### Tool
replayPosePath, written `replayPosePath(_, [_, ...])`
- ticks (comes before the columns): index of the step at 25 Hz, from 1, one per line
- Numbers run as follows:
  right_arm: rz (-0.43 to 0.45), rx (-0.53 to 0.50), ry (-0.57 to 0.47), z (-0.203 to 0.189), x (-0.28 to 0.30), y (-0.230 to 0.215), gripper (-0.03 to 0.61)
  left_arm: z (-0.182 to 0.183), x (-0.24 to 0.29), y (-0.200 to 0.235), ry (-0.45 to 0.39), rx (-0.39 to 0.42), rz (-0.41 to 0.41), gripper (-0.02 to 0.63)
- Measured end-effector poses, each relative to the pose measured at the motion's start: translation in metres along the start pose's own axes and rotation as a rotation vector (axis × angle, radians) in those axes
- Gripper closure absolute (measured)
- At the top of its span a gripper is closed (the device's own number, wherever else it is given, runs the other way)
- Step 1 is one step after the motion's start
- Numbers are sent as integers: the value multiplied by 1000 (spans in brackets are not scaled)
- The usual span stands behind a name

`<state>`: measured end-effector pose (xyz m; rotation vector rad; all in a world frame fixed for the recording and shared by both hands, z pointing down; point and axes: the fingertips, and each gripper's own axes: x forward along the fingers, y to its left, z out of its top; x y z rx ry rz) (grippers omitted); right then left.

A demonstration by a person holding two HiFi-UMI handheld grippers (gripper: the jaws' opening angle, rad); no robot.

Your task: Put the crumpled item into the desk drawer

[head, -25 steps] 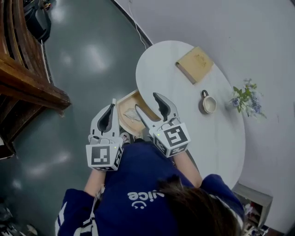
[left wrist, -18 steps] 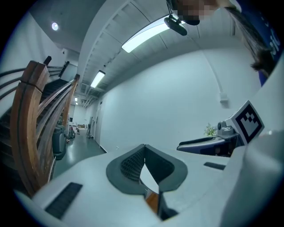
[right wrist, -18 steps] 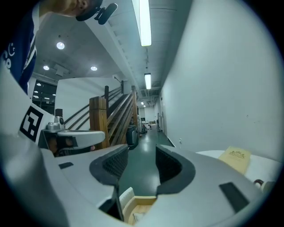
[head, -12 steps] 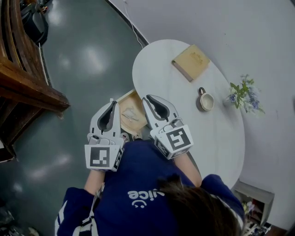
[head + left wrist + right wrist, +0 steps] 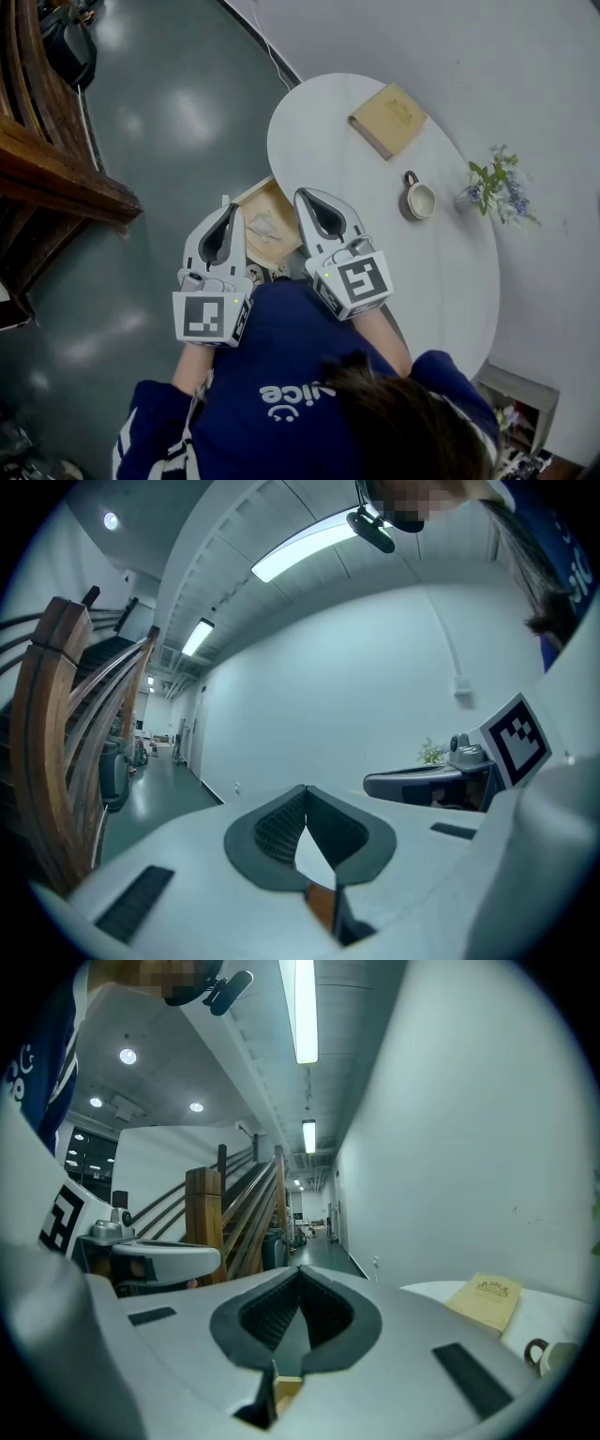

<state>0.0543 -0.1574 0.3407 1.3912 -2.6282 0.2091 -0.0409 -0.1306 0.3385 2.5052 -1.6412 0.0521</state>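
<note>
Left gripper (image 5: 230, 210): sits left of the middle in the head view. Its jaws are closed tip to tip with nothing in them.
Right gripper (image 5: 302, 197): sits just beside it, to the right. Its jaws have just been closing and now they are tight together, with nothing between them.
Drawer (image 5: 253, 191): made of wood and open. It pokes out from under the table edge, in the middle of the frame, between the two grippers.
Crumpled item (image 5: 265, 226): pale and wrinkly. It lies inside the drawer, and no gripper holds it.
In the way: each gripper covers one side edge of the drawer.
Table (image 5: 441, 272): white and round, on the right.
On the table: a tan book (image 5: 387, 119) near the top, a mug (image 5: 419, 200) below it, and flowers (image 5: 495, 192) near the right edge.
Around: wooden stairs (image 5: 47, 159) at the left and a shiny grey floor (image 5: 178, 112).
</note>
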Motion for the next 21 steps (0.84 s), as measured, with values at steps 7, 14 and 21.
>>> replayPosePath(7, [1,-16,0,-2,2,-1,571,-1,4,0,9,2,1,609])
replayPosePath(14, [37,-41,-11,-7,4,4,572,-5,6,0,24,4,2,609])
replayPosePath(21, [33,-44,1,-10,6,0,571,-6,8,1,24,3,10,609])
